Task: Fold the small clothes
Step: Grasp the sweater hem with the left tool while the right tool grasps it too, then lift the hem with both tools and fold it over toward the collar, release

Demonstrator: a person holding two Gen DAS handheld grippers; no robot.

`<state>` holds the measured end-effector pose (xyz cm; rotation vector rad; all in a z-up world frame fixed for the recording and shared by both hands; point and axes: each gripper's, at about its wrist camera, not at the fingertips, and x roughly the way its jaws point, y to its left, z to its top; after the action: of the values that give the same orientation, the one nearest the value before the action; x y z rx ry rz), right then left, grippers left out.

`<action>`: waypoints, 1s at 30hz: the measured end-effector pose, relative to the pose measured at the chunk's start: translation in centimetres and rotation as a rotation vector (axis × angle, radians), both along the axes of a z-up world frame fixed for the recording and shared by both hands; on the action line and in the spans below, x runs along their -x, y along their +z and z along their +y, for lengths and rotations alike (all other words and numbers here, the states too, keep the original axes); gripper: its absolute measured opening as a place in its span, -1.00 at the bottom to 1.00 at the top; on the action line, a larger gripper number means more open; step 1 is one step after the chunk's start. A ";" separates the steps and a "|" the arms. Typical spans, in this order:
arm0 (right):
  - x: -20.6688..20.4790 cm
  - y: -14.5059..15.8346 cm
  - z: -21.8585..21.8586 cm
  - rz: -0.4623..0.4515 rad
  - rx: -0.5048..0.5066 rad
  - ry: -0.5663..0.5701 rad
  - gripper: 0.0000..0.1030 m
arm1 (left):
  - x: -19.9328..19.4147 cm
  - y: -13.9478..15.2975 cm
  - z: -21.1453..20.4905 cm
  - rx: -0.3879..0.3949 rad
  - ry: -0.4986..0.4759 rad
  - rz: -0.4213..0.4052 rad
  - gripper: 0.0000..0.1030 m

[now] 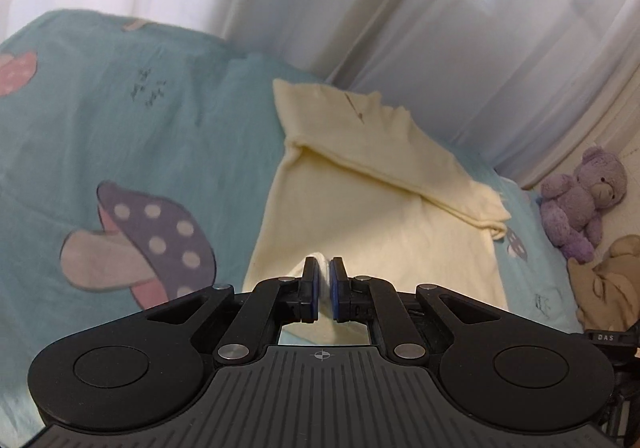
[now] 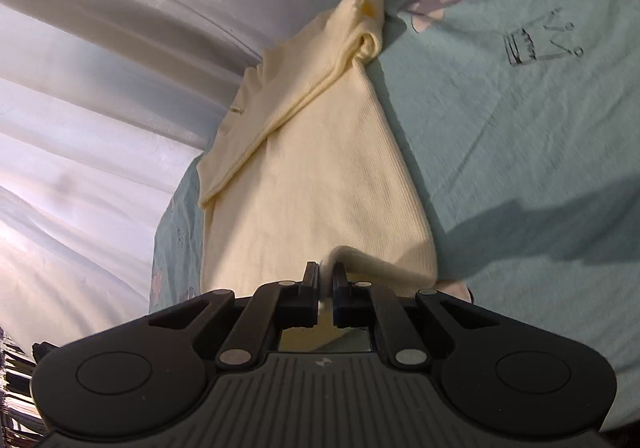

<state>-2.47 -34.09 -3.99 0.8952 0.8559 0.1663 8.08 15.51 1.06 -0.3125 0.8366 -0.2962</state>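
Note:
A cream knit garment point(image 1: 360, 208) lies on a teal bedsheet, with one sleeve folded across its upper part. My left gripper point(image 1: 325, 268) is shut on the garment's near hem and pinches a bunch of cloth between its blue pads. In the right wrist view the same garment point(image 2: 312, 176) stretches away from me, the folded sleeve lying across its far part. My right gripper point(image 2: 327, 276) is shut on the near hem as well, with a fold of cloth raised between its fingers.
The teal sheet point(image 1: 120, 120) has mushroom prints and small drawings point(image 2: 540, 40). White curtains point(image 1: 400, 8) hang behind the bed. A purple teddy bear point(image 1: 580, 196) and a beige cloth point(image 1: 612, 280) lie at the right.

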 end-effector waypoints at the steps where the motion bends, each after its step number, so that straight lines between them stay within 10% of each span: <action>1: -1.3 0.5 0.0 -0.037 0.036 -0.012 -0.90 | -1.2 0.2 -0.6 -0.021 0.004 -0.036 -0.85; 8: -6.8 2.3 2.6 -0.156 0.500 -0.004 -0.88 | -7.3 -3.4 -5.8 -0.352 0.103 -0.121 -0.76; 12: -7.0 2.0 3.5 -0.177 0.666 0.033 -0.84 | -6.9 -5.2 -6.1 -0.402 -0.022 -0.142 0.10; 16: -8.0 0.7 4.0 -0.139 0.732 0.146 -0.27 | -7.5 -6.9 -5.7 -0.431 -0.073 -0.101 0.07; 21: -9.3 -0.1 3.9 -0.104 0.747 0.151 -0.23 | -8.9 -7.8 -5.7 -0.372 -0.070 -0.063 -0.13; 24: -9.6 -0.5 4.2 -0.099 0.724 0.161 -0.33 | -9.2 -8.0 -6.2 -0.367 -0.084 -0.057 -0.44; 26: -9.6 -0.5 4.4 -0.108 0.734 0.160 -0.86 | -9.3 -8.0 -6.5 -0.389 -0.071 -0.066 -0.69; 30: -9.1 0.0 4.7 -0.136 0.742 0.167 -0.86 | -9.9 -8.2 -6.1 -0.340 -0.088 -0.040 -0.76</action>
<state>6.67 -29.35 -4.03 0.1168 0.7790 0.0435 18.01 9.38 -7.18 0.0476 0.8470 -0.2358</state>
